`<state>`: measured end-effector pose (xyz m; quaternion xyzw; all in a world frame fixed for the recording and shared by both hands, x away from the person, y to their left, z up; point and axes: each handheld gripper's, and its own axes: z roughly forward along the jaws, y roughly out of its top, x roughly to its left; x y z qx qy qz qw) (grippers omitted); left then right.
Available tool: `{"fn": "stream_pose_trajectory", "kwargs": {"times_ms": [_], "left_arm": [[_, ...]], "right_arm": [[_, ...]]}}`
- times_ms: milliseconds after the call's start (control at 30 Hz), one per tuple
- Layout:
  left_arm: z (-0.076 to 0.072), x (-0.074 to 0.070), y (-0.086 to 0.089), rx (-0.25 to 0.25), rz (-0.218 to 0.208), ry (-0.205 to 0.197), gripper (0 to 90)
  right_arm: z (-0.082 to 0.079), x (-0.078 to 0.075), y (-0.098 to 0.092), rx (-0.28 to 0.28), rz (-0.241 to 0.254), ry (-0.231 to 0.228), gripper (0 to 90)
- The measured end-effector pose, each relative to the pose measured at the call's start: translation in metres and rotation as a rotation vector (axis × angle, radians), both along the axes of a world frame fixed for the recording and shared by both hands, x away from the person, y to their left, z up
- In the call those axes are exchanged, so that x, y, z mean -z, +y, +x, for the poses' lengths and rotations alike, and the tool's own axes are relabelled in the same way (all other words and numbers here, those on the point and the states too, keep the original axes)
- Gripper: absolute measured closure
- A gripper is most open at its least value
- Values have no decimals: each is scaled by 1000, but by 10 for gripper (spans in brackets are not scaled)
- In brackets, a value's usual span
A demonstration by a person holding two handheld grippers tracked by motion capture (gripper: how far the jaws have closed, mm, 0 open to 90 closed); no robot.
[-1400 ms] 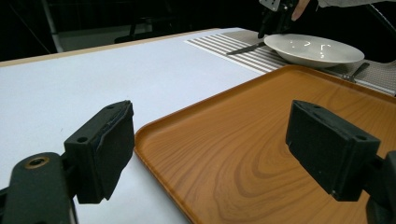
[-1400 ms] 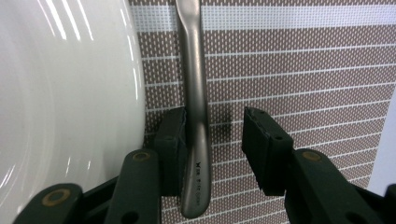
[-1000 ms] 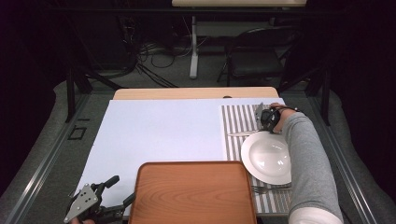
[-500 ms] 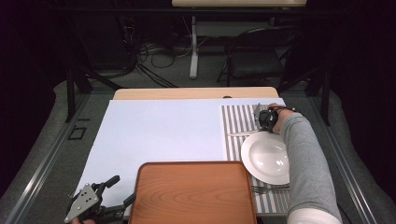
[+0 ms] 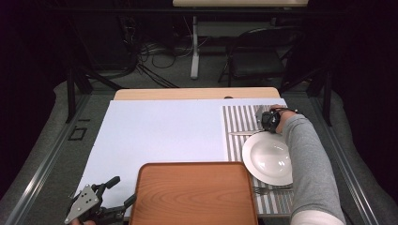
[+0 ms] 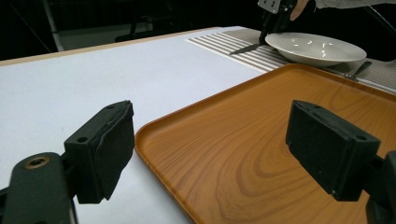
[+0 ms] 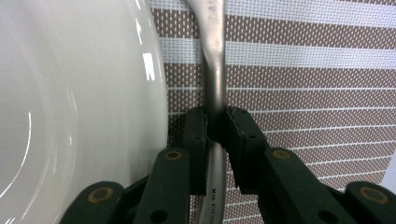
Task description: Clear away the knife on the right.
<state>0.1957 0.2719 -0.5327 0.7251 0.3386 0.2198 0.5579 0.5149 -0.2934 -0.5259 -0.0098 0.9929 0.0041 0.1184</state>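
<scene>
Nearest in, left gripper parked off the tray's near left corner, jaws wide apart, nothing between them. Next out, to the right, a fork on the striped mat, just this side of the plate. Past the plate's far rim, the knife, lying flat on the mat crosswise, close beside the rim but apparently not touching it. Right gripper down on the handle end, jaws just been closing, now pinched tight on the narrow metal shank with both pads on it, so clamped on the knife, pretty clearly. Still flat on the mat by the look of it, not lifted yet. Handling-wise: probably light, rigid steel, smooth and a bit slippery, so likely to swivel in the pads if grabbed too far from the middle. Current hold sits well back toward the handle end, meaning the blade end may droop on the lift. Better kept low and level, and kept off that plate rim, since china chips and clanks easily. Farther off, bare white sheet to the left, and beyond the table's far edge a dark chair and cables on the floor.
</scene>
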Motion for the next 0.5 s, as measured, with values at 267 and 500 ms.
{"fn": "stream_pose_trajectory", "kwargs": {"times_ms": [267, 500], "left_arm": [[0, 0, 0, -2, -2, -2, 158], [1, 0, -1, -1, -2, -2, 158]], "right_arm": [[-6, 0, -1, 3, 1, -39, 795], [-10, 2, -4, -10, 26, -81, 795]]}}
